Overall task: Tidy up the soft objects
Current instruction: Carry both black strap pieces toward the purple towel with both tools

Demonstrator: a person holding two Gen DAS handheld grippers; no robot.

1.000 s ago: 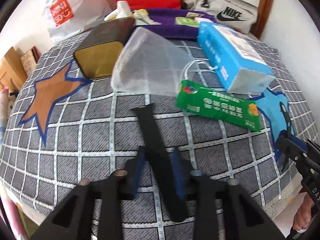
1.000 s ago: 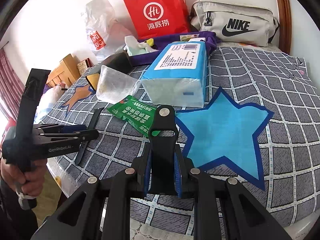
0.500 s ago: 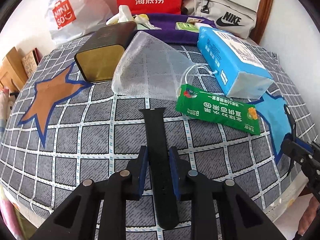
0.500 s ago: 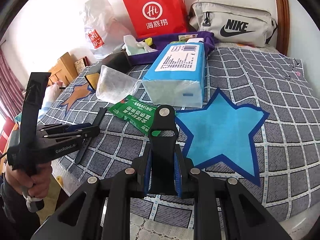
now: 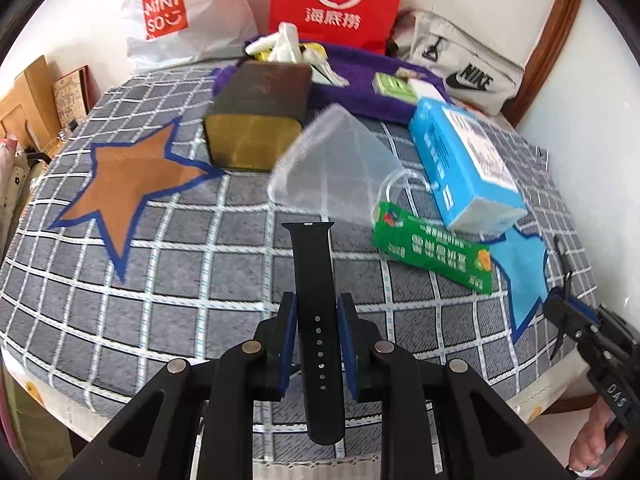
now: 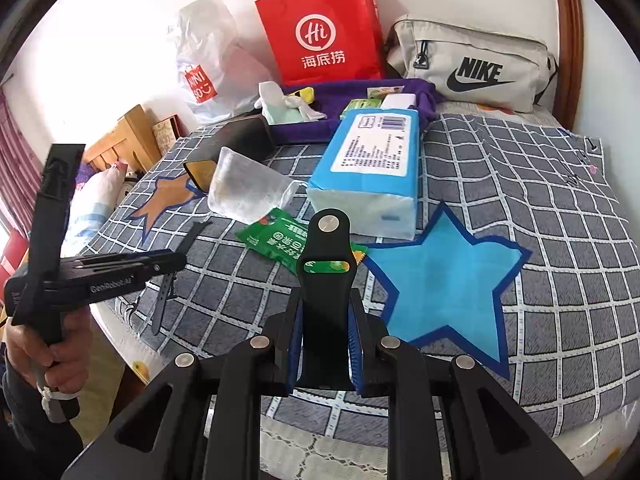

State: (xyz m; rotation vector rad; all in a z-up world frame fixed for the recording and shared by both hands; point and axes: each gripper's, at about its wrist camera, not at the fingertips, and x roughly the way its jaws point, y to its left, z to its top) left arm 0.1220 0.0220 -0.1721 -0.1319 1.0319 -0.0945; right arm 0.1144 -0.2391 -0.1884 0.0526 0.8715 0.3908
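My left gripper point(image 5: 316, 304) is shut on a long black watch strap with holes point(image 5: 314, 280), held above the checked bedspread point(image 5: 160, 264); the strap sticks out forward past the fingers. My right gripper point(image 6: 325, 304) is shut on the short black watch strap with a metal pin point(image 6: 326, 256), upright between the blue pads. In the right wrist view the left gripper point(image 6: 172, 262) is at the left with its strap point(image 6: 164, 300) hanging down.
On the bed lie a mesh pouch point(image 5: 336, 168), a green packet point(image 5: 432, 252), a blue tissue pack point(image 5: 464, 168), a dark tin point(image 5: 260, 120) and a purple tray point(image 6: 352, 108). A red bag point(image 6: 324, 32), a Nike bag point(image 6: 472, 64) and a Miniso bag point(image 5: 172, 16) stand behind.
My left gripper closed on the long strap and lifted it off the bedspread, drawing back toward the bed's near edge. My right gripper kept its strap and barely moved.
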